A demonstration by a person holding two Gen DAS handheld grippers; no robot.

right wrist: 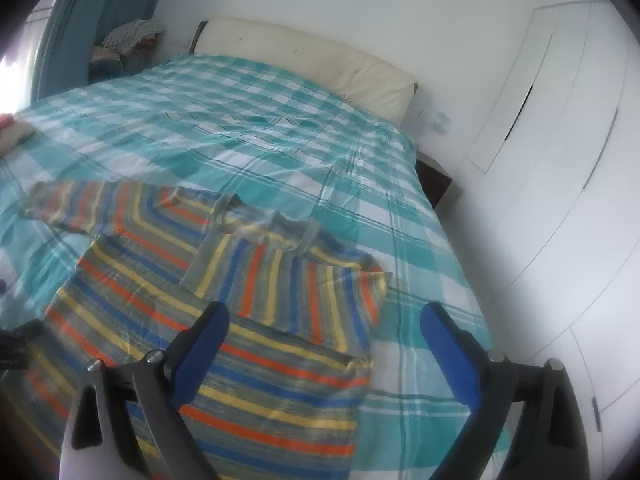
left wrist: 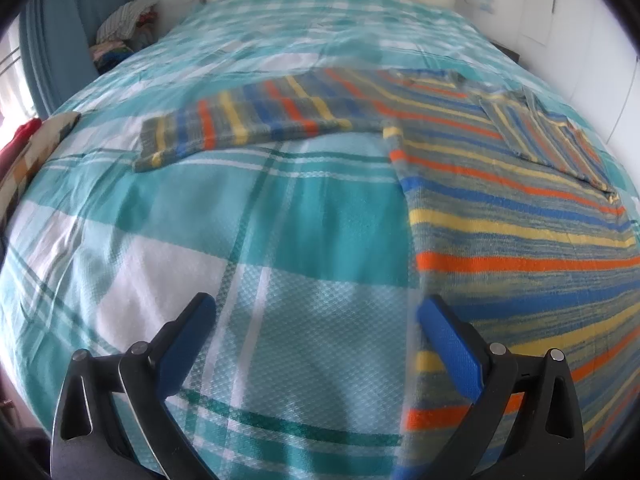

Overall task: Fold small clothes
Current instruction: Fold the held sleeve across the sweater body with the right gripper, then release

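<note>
A striped sweater (left wrist: 520,248) in grey, blue, orange and yellow lies flat on the teal plaid bedcover (left wrist: 192,216). Its one sleeve (left wrist: 240,124) stretches out to the left. The other sleeve (left wrist: 548,140) is folded in across the chest. My left gripper (left wrist: 316,320) hovers open above the cover, its right finger (left wrist: 448,340) over the sweater's side edge, nothing held. In the right wrist view the sweater (right wrist: 248,380) fills the lower left, with the folded sleeve (right wrist: 304,288) on top. My right gripper (right wrist: 326,312) stands wide open above the sweater's right edge, pads touching nothing.
A pile of clothes (right wrist: 128,36) sits beyond the bed's far left corner by a teal curtain (right wrist: 100,8). A cream headboard cushion (right wrist: 312,64) backs the bed. White wardrobe doors (right wrist: 560,168) and a dark nightstand (right wrist: 434,184) flank the right side. Patterned fabric (left wrist: 40,144) lies at the left edge.
</note>
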